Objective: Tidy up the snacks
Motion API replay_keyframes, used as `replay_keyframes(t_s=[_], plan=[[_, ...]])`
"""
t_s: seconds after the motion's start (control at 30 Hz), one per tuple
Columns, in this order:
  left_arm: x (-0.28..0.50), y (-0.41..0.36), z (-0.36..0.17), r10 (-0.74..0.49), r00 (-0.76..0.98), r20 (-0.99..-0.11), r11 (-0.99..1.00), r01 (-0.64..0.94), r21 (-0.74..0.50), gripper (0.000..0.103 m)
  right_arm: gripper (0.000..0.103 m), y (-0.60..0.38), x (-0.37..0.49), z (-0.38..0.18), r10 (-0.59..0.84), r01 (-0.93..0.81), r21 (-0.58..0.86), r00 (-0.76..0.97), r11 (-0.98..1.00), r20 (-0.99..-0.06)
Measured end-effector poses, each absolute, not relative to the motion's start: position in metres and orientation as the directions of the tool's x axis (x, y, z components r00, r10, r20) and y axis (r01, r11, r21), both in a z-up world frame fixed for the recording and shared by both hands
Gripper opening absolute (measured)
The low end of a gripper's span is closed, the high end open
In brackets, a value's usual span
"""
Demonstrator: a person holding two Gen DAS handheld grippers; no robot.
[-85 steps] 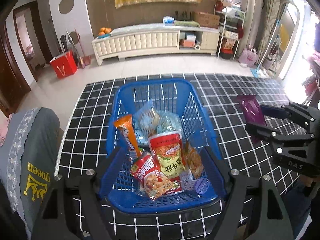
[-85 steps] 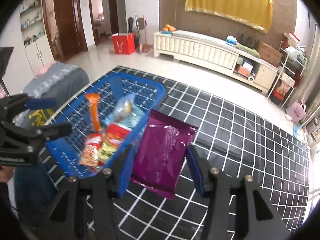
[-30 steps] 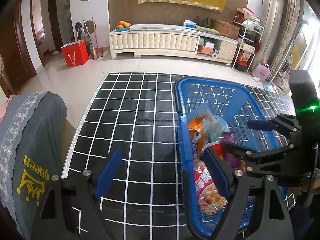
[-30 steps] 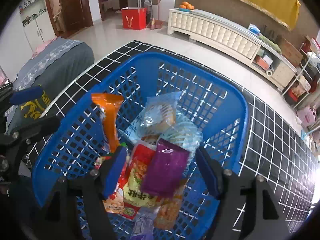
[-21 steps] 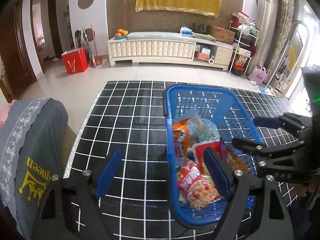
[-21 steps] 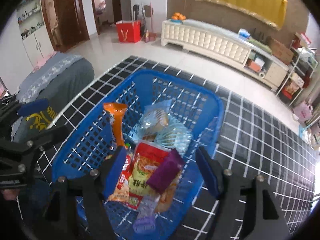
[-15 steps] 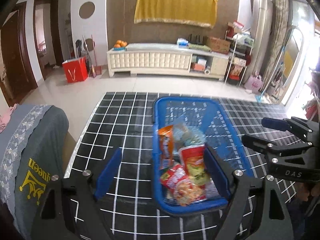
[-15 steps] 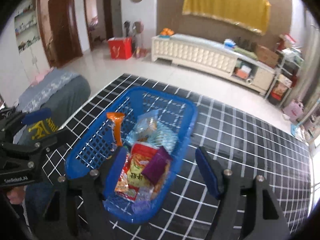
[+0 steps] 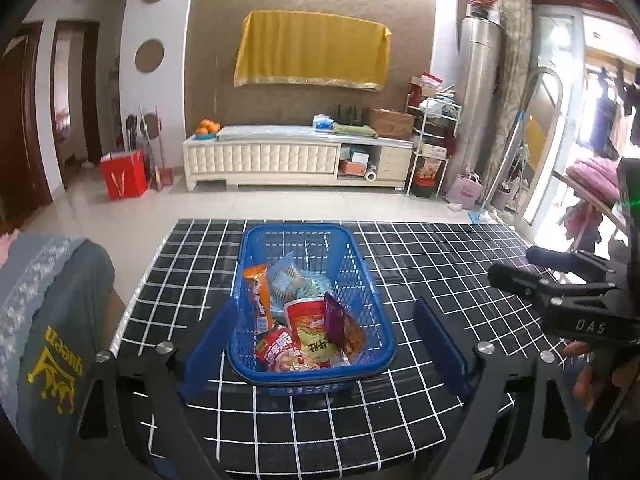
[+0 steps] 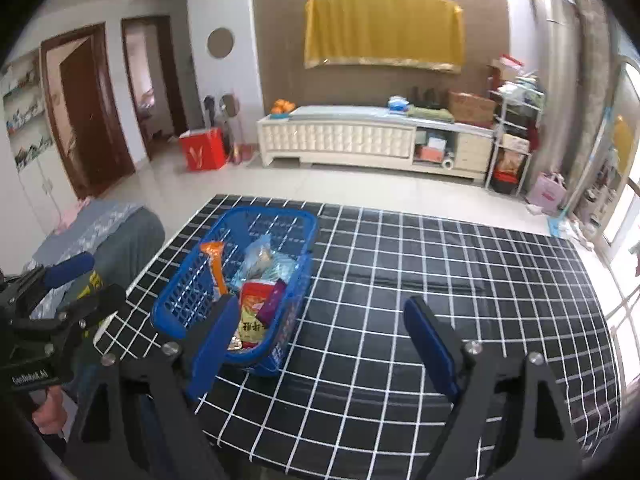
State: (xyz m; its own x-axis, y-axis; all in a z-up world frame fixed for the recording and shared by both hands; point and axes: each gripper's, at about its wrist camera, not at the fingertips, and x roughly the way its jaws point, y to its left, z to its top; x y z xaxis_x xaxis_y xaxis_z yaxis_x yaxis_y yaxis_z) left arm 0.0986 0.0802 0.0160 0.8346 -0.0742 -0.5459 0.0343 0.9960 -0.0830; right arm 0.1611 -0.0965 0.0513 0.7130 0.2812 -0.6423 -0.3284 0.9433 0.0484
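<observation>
A blue plastic basket (image 9: 362,280) (image 10: 176,292) stands on the black grid-patterned table (image 9: 440,280) (image 10: 400,280). It holds several snack packets, among them a purple packet (image 9: 333,316) (image 10: 272,300) leaning on a red-topped bag (image 9: 310,326), and an orange packet (image 9: 258,296) (image 10: 216,266). My left gripper (image 9: 322,352) is open and empty, held back above the basket's near end. My right gripper (image 10: 320,340) is open and empty, raised to the right of the basket. Each gripper also shows at the edge of the other's view.
A grey cushion with yellow print (image 9: 48,340) lies off the table's left edge. Beyond the table are the tiled floor, a white cabinet (image 9: 280,158), a red bag (image 9: 124,174) and shelves (image 9: 432,148).
The right gripper brought the purple packet over the basket, let it go inside, and drew back up. The left gripper pulled away and higher; both now sit farther from the basket.
</observation>
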Motion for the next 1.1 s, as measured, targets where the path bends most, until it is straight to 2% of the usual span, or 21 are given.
replay_keyframes(t_s=[0.03, 0.07, 0.1, 0.37, 0.57, 1.1], plan=[[0.095, 0.077, 0.019, -0.072, 0.840, -0.538, 0.996, 0.035, -0.077, 0.094, 0.090, -0.100, 0.156, 0.054, 0.276, -0.318, 0.049, 0.726, 0.947, -0.630], [0.090, 0.074, 0.023, -0.075, 0.846, -0.528, 0.996, 0.039, -0.079, 0.098, 0.099, -0.104, 0.149, 0.057, 0.269, -0.307, 0.046, 0.742, 0.951, -0.614], [0.086, 0.071, 0.026, -0.081, 0.852, -0.517, 0.996, 0.043, -0.084, 0.103, 0.103, -0.105, 0.145, 0.059, 0.265, -0.301, 0.042, 0.752, 0.953, -0.603], [0.054, 0.053, 0.044, -0.083, 0.880, -0.468, 0.995, 0.050, -0.082, 0.103, 0.103, -0.120, 0.092, 0.088, 0.213, -0.258, -0.029, 0.851, 0.966, -0.480], [0.030, 0.039, 0.054, -0.077, 0.888, -0.454, 0.997, 0.060, -0.051, 0.103, 0.103, -0.127, 0.071, 0.092, 0.189, -0.247, -0.059, 0.856, 0.967, -0.481], [-0.003, 0.019, 0.055, -0.079, 0.894, -0.442, 0.996, 0.087, -0.002, 0.103, 0.103, -0.130, 0.035, 0.090, 0.241, -0.283, -0.020, 0.849, 0.959, -0.471]])
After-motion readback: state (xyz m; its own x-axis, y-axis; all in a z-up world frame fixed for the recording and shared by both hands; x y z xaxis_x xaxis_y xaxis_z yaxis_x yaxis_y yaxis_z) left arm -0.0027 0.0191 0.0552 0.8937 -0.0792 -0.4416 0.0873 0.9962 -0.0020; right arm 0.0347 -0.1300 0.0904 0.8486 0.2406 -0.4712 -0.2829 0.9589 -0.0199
